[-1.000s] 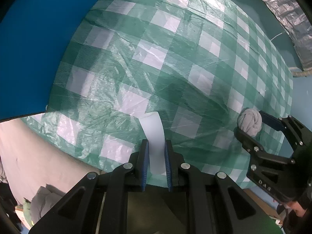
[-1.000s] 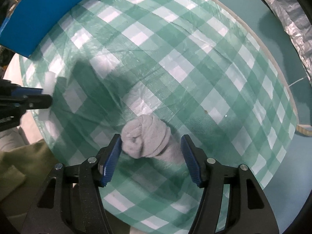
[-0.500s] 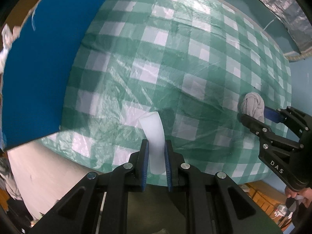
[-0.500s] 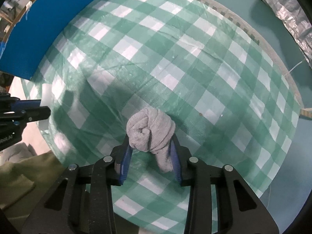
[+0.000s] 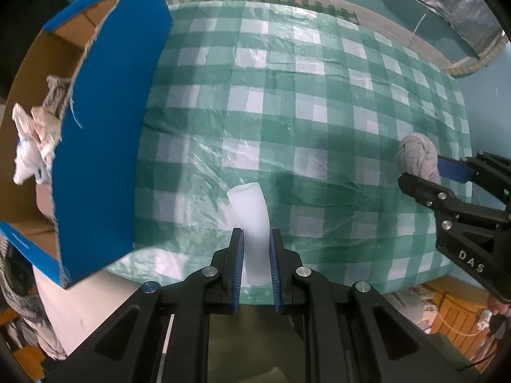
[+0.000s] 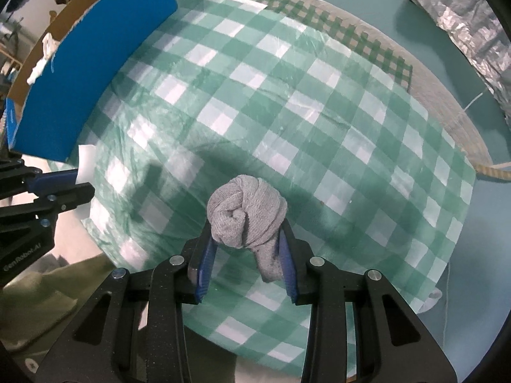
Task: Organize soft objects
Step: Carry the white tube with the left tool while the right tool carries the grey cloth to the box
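Left claw: clamped on a white foam piece, held clear above the checked tabletop. Right claw: clamped on a grey knotted sock bundle, also clear of the tabletop.

Handling, as judged: both items light and compressible. Foam piece bends above the pads, so likely to flex or swing; grip low and near the middle. Sock bundle soft, not slippery, not fragile; grip across the knot, where bulk fills the jaws, since the loose tail beside one pad gives poor hold.

View differences: left wrist view looks into the open blue box, showing crumpled white soft items inside. Right wrist view shows mainly the box's outer wall, plus the knot's folds and tail, seen only side-on from the left.
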